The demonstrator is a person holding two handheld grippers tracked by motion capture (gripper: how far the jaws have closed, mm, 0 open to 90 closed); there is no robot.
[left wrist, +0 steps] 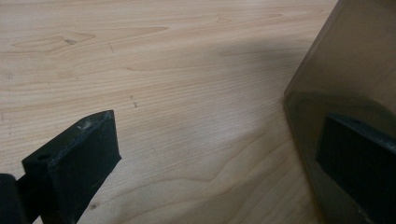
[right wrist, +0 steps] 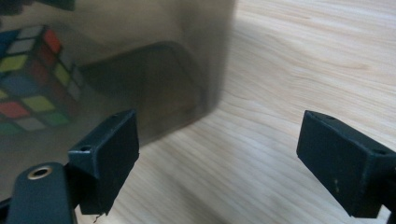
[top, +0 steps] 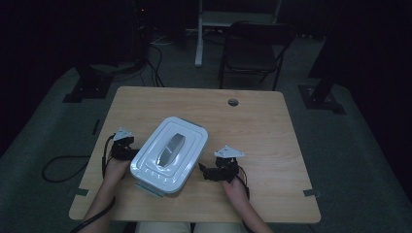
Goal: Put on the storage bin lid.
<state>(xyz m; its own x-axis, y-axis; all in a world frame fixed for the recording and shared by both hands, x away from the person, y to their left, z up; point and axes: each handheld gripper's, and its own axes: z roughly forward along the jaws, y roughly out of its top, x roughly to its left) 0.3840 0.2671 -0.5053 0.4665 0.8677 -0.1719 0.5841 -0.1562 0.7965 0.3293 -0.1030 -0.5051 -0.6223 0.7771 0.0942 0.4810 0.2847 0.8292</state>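
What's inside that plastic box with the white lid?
Through the box's smoky wall, the right gripper view shows a colourful puzzle cube. The white lid hides the inside from above, so anything else in there cannot be seen.

Dim rm: wood table point(top: 252, 121), dark chair point(top: 255, 48) behind, grey floor point(top: 350, 160).

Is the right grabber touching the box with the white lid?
Apart. In the high view, a strip of bare table separates the right gripper from the box; its jaws stand open.
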